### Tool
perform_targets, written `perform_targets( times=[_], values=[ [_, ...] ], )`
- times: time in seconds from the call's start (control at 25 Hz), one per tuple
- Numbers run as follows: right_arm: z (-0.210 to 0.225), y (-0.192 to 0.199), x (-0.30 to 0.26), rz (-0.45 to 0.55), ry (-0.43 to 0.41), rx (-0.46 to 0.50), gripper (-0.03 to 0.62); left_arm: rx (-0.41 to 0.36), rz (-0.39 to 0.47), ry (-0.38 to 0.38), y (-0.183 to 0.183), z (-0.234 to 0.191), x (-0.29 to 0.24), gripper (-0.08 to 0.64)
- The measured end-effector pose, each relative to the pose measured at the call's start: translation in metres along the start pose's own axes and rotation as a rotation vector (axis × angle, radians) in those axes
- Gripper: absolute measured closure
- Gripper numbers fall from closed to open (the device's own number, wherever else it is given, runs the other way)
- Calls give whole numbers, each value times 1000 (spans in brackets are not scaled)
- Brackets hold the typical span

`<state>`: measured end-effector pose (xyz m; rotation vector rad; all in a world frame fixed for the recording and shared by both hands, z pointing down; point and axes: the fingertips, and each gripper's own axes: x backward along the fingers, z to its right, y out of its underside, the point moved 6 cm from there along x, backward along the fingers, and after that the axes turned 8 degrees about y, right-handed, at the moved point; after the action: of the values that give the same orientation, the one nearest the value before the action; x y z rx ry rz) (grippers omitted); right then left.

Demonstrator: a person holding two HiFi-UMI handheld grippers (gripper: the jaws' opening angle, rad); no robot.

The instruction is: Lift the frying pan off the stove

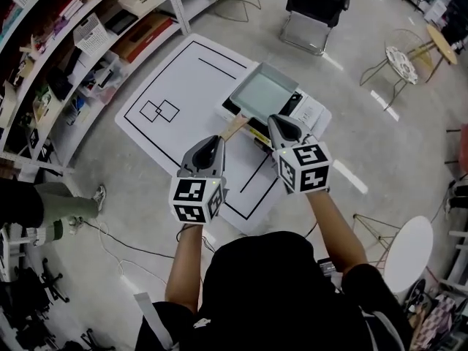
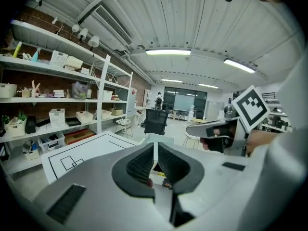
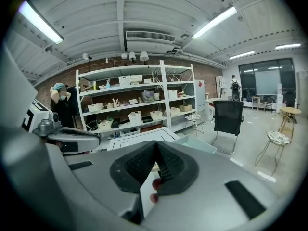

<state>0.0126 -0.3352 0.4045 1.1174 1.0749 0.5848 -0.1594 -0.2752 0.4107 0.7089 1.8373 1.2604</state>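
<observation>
So the frying pan point(image 1: 262, 93) is sitting flat on the stove point(image 1: 311, 113) at the far side of the table point(image 1: 168, 79), with its wooden handle point(image 1: 234, 129) pointing back at you. Nothing's lifted yet, I'd say. Your left gripper point(image 1: 216, 140) and right gripper point(image 1: 276, 120) hover close by that handle, jaws pressed together on nothing. The grab and the lift are both left to do.

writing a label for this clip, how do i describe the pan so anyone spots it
Start at the white table with black lines in the middle of the floor. At its far right corner sits a white stove, and the pan lies on top. It is square and pale grey-green, with a wooden handle pointing back toward the person.
</observation>
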Motion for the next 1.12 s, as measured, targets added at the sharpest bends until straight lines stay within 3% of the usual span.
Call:
perform_targets(
  times=[0.2, 0.72, 1.12],
  values=[
    [18, 3, -28, -29, -12, -22, 591, 6, -66, 0, 4, -17, -28, 540],
    [46, 22, -73, -100, -34, -58, 591, -1, -349, 88, 28, -44, -93, 391],
    [58, 31, -86, -132, -35, -73, 591, -131, -606, 155, 51, -47, -119, 350]
  ],
)
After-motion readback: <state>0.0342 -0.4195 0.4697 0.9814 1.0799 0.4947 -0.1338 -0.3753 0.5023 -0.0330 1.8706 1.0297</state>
